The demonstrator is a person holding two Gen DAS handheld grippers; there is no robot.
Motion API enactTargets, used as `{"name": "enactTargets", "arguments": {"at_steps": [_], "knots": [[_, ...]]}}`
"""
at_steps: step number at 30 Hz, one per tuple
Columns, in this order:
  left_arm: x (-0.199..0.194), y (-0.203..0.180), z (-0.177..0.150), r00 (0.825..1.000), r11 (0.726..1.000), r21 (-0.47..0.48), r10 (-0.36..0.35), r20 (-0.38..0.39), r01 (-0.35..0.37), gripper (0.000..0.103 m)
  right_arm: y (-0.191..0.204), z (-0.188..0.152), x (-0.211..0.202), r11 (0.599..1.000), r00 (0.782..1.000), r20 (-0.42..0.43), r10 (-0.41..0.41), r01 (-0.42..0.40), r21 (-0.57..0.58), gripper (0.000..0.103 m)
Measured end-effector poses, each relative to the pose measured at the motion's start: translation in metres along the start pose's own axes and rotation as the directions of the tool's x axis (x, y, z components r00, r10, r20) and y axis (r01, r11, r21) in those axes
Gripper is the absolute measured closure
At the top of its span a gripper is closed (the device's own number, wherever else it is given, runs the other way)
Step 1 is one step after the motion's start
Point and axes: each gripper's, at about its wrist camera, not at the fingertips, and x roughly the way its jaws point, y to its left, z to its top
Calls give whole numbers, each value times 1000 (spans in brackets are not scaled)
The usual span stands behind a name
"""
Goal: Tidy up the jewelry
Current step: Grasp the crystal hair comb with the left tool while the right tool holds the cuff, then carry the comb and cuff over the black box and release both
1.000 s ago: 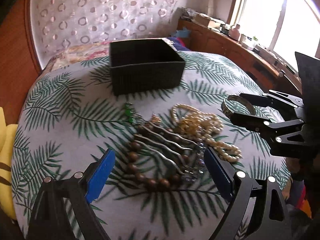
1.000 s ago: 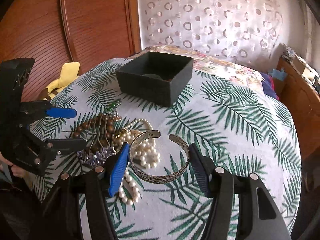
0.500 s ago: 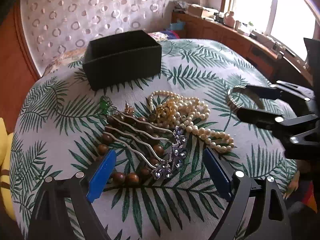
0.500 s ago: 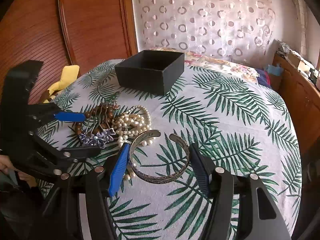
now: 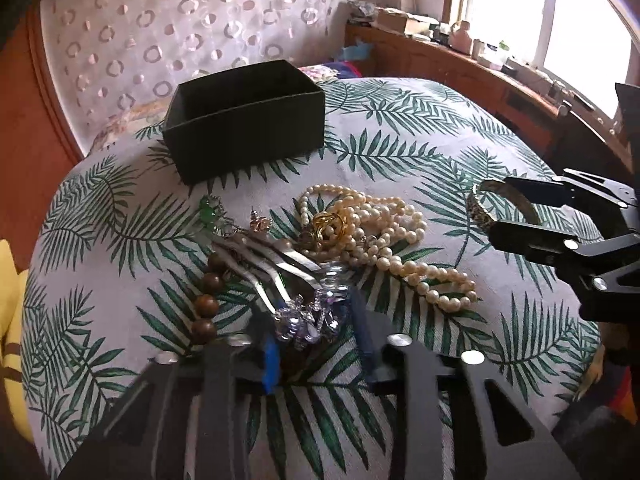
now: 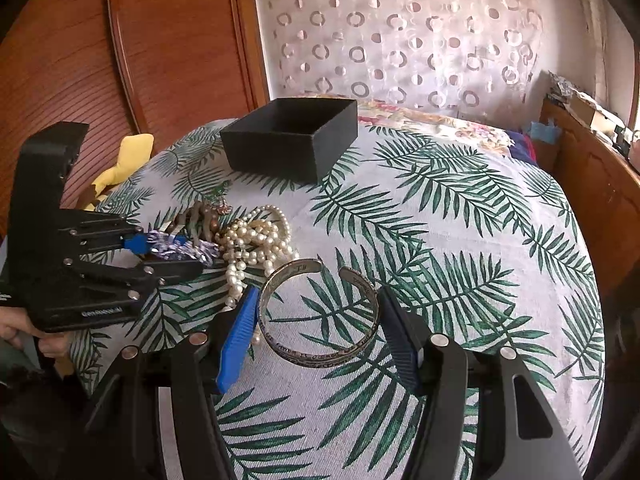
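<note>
The table (image 6: 460,240), spread with a palm-leaf cloth, carries everything, and the black box (image 6: 294,138) sits open at its far side, around twelve o'clock from both claws, presumably waiting for the jewelry. The heap lies between box and claws: a pearl necklace (image 5: 384,236) tangled at its middle, wooden beads (image 5: 206,300) at its nine o'clock. The left claw (image 5: 316,340) has its blue pads nearly together on the crystal end of the hair comb (image 5: 308,316), prongs pointing toward the box; it looks like a grip for lifting. The right claw (image 6: 316,332) stands wide apart around the silver cuff bracelet (image 6: 320,312), which lies flat on the cloth, nothing pinched; I judge it poised to squeeze next
</note>
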Motion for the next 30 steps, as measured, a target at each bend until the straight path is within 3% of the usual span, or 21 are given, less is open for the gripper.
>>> {"name": "enactTargets", "arguments": {"at_steps": [2, 15, 30], "knots": [[-6, 4, 0, 1000, 1000, -14, -11, 18, 12, 89, 1, 1, 2, 1000, 1000, -1, 1, -1, -2, 40], [-30, 22, 11, 992, 992, -81, -84, 97, 92, 90, 10, 10, 11, 1000, 1000, -16, 9, -10, -24, 40], [-24, 38, 60, 989, 996, -55, -61, 132, 68, 90, 11, 62, 27, 997, 999, 34, 38, -36, -61, 40]]}}
